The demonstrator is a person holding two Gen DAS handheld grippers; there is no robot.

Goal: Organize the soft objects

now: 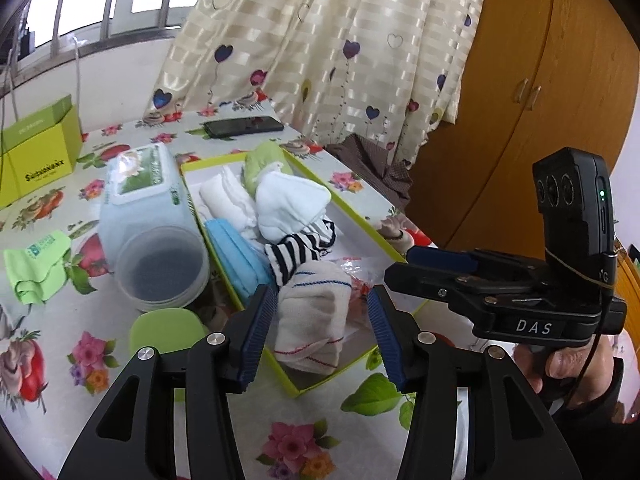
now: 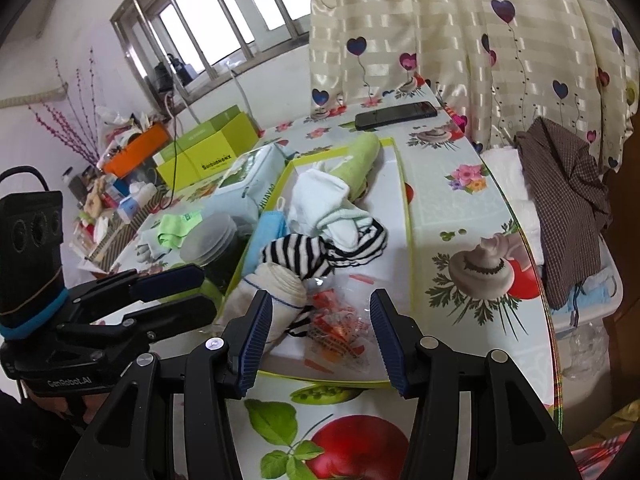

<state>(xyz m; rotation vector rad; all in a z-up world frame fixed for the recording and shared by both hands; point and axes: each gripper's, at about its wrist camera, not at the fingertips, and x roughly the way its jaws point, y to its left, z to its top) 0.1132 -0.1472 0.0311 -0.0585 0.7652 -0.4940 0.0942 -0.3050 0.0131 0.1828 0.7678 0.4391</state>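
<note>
The soft things are lying heaped in a shallow green-edged box lid (image 1: 352, 210) on the table, and nearest in it is a rolled white towel (image 1: 316, 320) with thin red and blue stripes, thick and nubbly, sitting at the near end of the lid. The left gripper (image 1: 322, 330) is hovering over it, angled downward, its ribbed blue pads (image 1: 260, 332) standing wide on either side of the roll without pressing it. The right gripper (image 2: 318, 334) is pointing down at the same near end from the right, jaws apart and gripping nothing, above a crinkly clear packet with red print (image 2: 340, 320); whether the packet is touching the towel is hard to tell. In the left view a hand (image 1: 560, 364) is gripping the right tool's handle. Farther in the lid a black-and-white striped sock (image 1: 298, 250) is lying against a soft white sock (image 1: 288, 204), with a flat blue mask (image 1: 236, 256) along the left wall, a folded white cloth (image 1: 228, 196) behind it and a pale green rolled cloth (image 1: 262, 164) at the far end. Left of the lid are a wipes pack (image 1: 140, 176), a translucent round tub (image 1: 164, 268) on its side and a small green cloth (image 1: 36, 268). The table is wearing a glossy floral oilcloth (image 1: 296, 436); a dark phone (image 1: 244, 126) is lying at its far edge, a lime box (image 1: 36, 152) far left, a heart-patterned curtain (image 1: 340, 40) hanging behind and a wooden wardrobe (image 1: 540, 100) standing to the right.
</note>
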